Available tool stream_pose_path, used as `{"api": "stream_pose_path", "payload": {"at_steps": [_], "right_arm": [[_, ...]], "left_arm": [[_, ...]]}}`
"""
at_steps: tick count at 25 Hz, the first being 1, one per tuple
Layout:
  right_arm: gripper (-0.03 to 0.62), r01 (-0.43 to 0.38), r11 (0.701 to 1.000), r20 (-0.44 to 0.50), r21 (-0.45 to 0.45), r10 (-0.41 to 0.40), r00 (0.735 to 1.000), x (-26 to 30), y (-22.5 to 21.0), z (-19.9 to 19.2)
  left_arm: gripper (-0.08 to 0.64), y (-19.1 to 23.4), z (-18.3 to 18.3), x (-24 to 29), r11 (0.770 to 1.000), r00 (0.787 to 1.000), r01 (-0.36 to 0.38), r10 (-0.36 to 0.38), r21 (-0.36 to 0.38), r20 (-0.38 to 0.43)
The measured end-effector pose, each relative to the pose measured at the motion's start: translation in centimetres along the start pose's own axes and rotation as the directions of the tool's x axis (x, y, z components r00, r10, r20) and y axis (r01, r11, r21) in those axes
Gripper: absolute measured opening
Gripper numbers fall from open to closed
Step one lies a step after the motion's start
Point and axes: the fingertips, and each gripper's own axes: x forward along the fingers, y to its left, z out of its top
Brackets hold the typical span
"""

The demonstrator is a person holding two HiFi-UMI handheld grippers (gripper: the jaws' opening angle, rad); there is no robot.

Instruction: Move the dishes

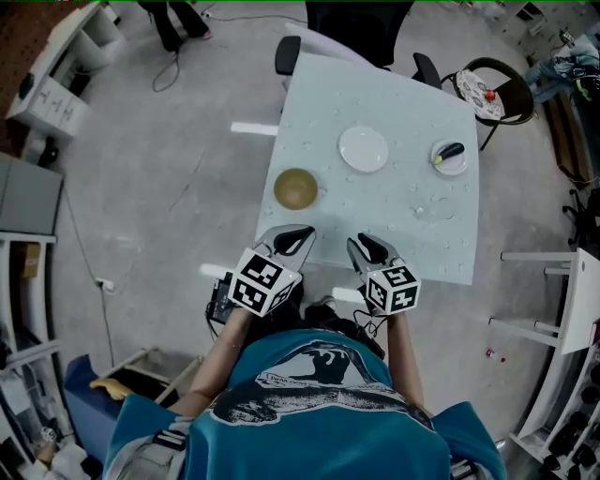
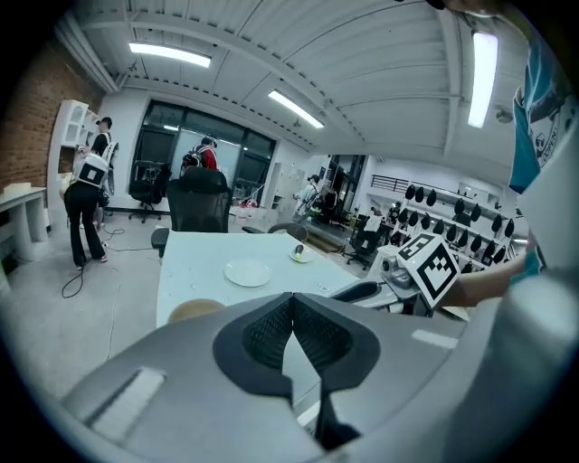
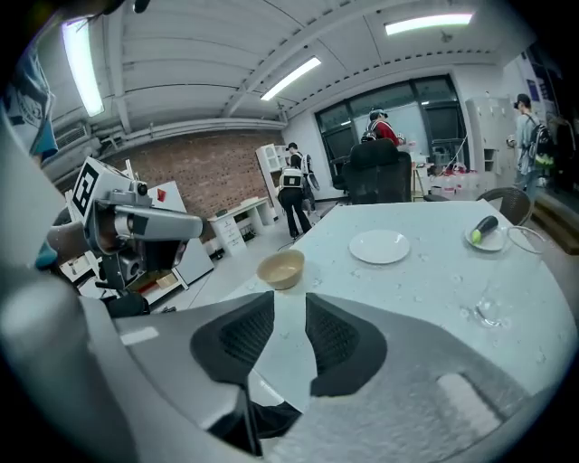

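Note:
On a pale table [image 1: 412, 244], a tan bowl [image 1: 295, 188] sits near the left side, a white plate [image 1: 363, 148] in the middle, and a small plate with a dark vegetable [image 1: 450, 156] to the right. Both grippers hover at the near table edge. My left gripper [image 1: 300, 234] is just short of the bowl [image 2: 194, 310]; its jaws touch with nothing between them [image 2: 291, 303]. My right gripper [image 1: 363, 244] stands open by a narrow gap [image 3: 289, 312], empty, pointing between the bowl [image 3: 280, 268] and the plate [image 3: 380, 246].
A clear glass [image 3: 488, 310] stands on the table's right part, with water drops around it. A black office chair [image 1: 356, 23] is at the far end and a round chair [image 1: 489, 89] at the far right. People stand in the background [image 2: 90, 194]. White shelving [image 1: 562, 319] lines the right.

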Motion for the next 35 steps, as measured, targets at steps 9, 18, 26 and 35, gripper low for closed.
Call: {"api": "stream_pose_path", "payload": {"at_steps": [9, 18, 26, 35], "right_arm": [[0.029, 0.033, 0.999, 0.088, 0.033, -0.035, 0.995, -6.4, -0.8, -2.5], [0.002, 0.056, 0.998, 0.144, -0.036, -0.050, 0.988, -10.3, -1.1, -3.0], [0.002, 0.012, 0.999, 0.166, -0.049, -0.004, 0.986, -11.8, 0.6, -3.6], [0.002, -0.019, 0.998, 0.161, -0.059, 0.029, 0.987, -12.4, 2.1, -4.6]], "left_arm": [[0.012, -8.2, -2.1, 1.3, 0.996, 0.996, 0.065, -0.060, 0.068, -0.064], [0.012, -10.8, -3.0, 0.6, 0.997, 0.999, 0.008, -0.006, 0.075, -0.038], [0.012, -13.0, -4.1, -0.4, 0.996, 1.000, -0.003, 0.005, 0.084, -0.022], [0.012, -13.8, -5.1, -1.7, 0.996, 1.000, -0.022, 0.023, 0.084, -0.009]]}}
